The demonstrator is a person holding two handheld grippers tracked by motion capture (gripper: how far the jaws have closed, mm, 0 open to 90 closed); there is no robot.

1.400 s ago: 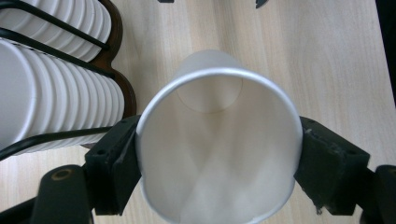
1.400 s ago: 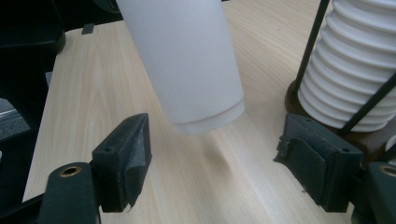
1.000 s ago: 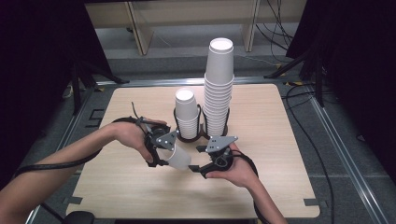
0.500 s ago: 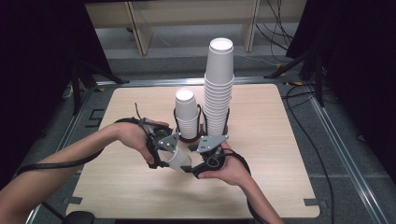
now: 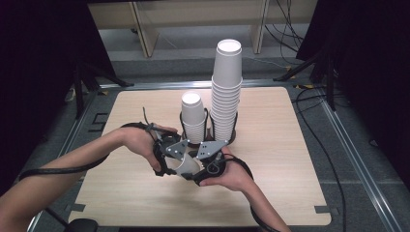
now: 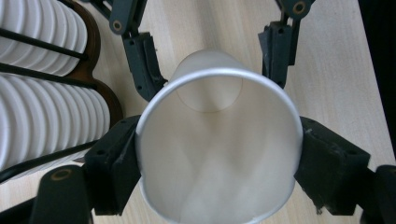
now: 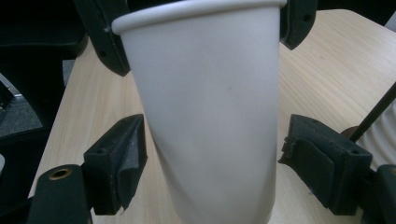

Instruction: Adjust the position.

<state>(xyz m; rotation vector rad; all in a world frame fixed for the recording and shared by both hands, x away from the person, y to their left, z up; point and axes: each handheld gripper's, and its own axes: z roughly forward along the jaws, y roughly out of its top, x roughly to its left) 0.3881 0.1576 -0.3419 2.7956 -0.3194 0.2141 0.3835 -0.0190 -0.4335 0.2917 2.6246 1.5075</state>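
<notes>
Paper cup (image 6: 217, 149) lies sideways between my two hands, low over the near middle of the tabletop (image 5: 290, 145), just in front of the cup holder (image 5: 209, 135). My left hand-held gripper (image 6: 217, 154) pinches it at the rim, both pads pressed against the wall just under the rolled lip. My right hand-held gripper (image 7: 212, 172) straddles the cup's lower body; its jaws have just been opening, and in the right gripper view a sliver of tabletop shows between each pad and the cup wall, so I judge that side let go, with the cup between the jaws.

Two stacks stand in the holder: a short stack (image 5: 192, 116) on the left and a tall stack (image 5: 227, 92) beside it. This one cup looks freshly separated and is now carried by my left side alone. As I read it, the pulling apart is done; what remains is to clear my right gripper away and set the cup on one of the stacks or down on the tabletop.
</notes>
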